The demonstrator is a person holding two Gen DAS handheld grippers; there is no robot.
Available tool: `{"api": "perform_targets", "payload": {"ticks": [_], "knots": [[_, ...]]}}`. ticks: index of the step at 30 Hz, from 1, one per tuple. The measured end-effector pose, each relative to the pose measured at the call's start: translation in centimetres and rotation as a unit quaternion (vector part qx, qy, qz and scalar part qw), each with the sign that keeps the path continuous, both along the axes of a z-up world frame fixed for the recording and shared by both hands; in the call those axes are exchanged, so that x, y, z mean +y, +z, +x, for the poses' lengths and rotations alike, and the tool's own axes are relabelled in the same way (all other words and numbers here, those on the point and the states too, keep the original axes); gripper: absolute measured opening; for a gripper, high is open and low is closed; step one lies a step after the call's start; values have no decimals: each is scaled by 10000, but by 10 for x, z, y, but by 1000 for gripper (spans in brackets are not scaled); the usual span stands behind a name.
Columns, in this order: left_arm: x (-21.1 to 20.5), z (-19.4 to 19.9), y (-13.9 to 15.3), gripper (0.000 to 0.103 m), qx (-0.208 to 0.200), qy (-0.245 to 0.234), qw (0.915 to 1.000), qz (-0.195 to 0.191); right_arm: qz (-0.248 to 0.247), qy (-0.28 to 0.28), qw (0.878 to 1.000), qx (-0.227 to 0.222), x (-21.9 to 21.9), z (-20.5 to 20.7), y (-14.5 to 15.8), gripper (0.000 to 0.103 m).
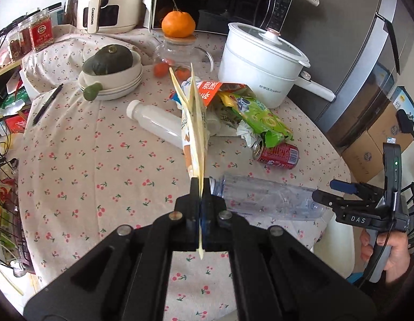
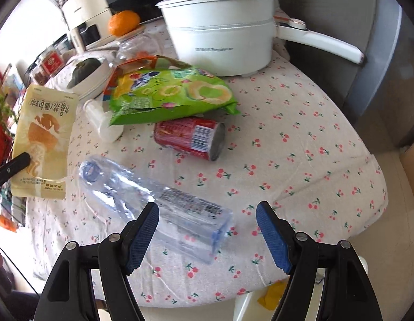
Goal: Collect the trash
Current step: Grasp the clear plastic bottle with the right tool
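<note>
- The left gripper [image 1: 201, 187] has its fingers pressed together on the near edge of a cream snack wrapper [image 1: 194, 123], holding it edge-on above the surface; the right wrist view shows the same wrapper [image 2: 43, 139] face-on at far left.
- The right gripper [image 2: 207, 215] has its blue-padded fingers [image 2: 142, 236] spread wide and holds nothing, poised at the near end of a clear plastic bottle [image 2: 153, 200].
- That bottle [image 1: 263, 196] lies on its side on the cherry-print cloth of the surface [image 1: 100, 160], just right of the left gripper.
- Farther in, a red can [image 2: 189, 137] lies on its side, a green snack bag [image 2: 169, 95] resting over its far edge.
- A white bottle [image 1: 153, 123] lies on its side left of the bag, beside crumpled paper [image 1: 247, 133] and an orange-red packet [image 1: 212, 93].
- At the far right of the surface stands a white lidded pot [image 1: 263, 64]; at far left a dark squash [image 1: 108, 60] sits in stacked bowls [image 1: 113, 85], with an orange [image 1: 178, 24] on a glass jar [image 1: 180, 53] between them.
</note>
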State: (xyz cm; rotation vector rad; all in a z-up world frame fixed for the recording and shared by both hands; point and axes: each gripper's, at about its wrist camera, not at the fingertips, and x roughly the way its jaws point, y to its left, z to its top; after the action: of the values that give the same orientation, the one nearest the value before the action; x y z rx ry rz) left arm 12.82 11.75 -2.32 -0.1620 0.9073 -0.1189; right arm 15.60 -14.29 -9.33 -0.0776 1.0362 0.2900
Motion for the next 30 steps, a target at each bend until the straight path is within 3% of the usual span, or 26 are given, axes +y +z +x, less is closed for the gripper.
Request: {"api": "perform_targets", "payload": {"ticks": [4, 9, 15, 20, 30], "knots": [[11, -9, -7, 1, 170, 16, 9998, 105, -453, 776, 9959, -117, 37, -1, -5, 77], [16, -19, -15, 1, 325, -139, 9993, 130, -1222, 1642, 9788, -122, 71, 2, -27, 77], [16, -20, -21, 1, 451, -219, 9987, 67, -1716, 1640, 9713, -155, 82, 12, -49, 86], [18, -21, -23, 1, 478, -181, 9987, 48, -2023, 1628, 9655, -211, 88, 13, -66, 76], [20, -29, -16, 1, 363, -200, 9991, -51, -1163, 1544, 9811, -111, 87, -14, -32, 64]]}}
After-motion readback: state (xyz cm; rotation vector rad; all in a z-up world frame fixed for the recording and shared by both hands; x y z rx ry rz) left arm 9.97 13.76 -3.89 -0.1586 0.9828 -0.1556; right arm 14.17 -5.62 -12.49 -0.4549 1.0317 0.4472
